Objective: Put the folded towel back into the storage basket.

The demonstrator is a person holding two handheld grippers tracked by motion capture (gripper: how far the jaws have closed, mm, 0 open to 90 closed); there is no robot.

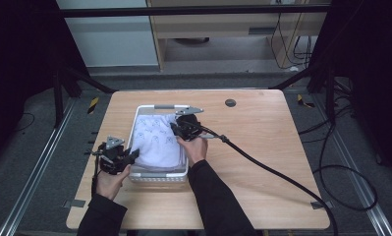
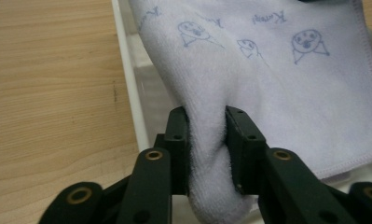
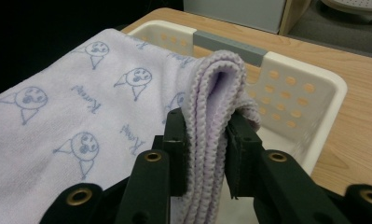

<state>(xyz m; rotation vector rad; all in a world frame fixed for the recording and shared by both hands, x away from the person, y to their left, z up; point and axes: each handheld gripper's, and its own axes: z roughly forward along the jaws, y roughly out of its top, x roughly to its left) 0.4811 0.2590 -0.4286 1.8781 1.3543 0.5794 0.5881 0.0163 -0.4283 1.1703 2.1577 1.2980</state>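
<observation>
A pale lilac towel (image 1: pixel 156 142) printed with small blue faces lies draped over a white perforated basket (image 1: pixel 159 178) that sits left of the middle of the desk (image 1: pixel 262 162), nearer its front edge. The left gripper (image 1: pixel 129 156) stands at the basket's front left corner, and in the left gripper view its jaws are clamped on a bunched fold of the towel (image 2: pixel 207 154), right beside the basket's white rim (image 2: pixel 127 88). The right gripper (image 1: pixel 176 129) holds the far right part of the cloth; in the right gripper view its jaws are pressed shut on a doubled, stitched hem (image 3: pixel 211 135) that rises above the basket's grey handle (image 3: pixel 230 46).

The work in hand looks like settling or lifting the towel with two holds at opposite corners. To do it well, both grips should stay firm and move together, so the cloth stays spread and does not sag into a heap. The left hold is a thick wad, which probably will not slip; the right one is on a thin edge and deserves more care. Raising both ends evenly, and keeping the fabric clear of the rim and the handle, should prevent the light basket from being dragged across the desk.
</observation>
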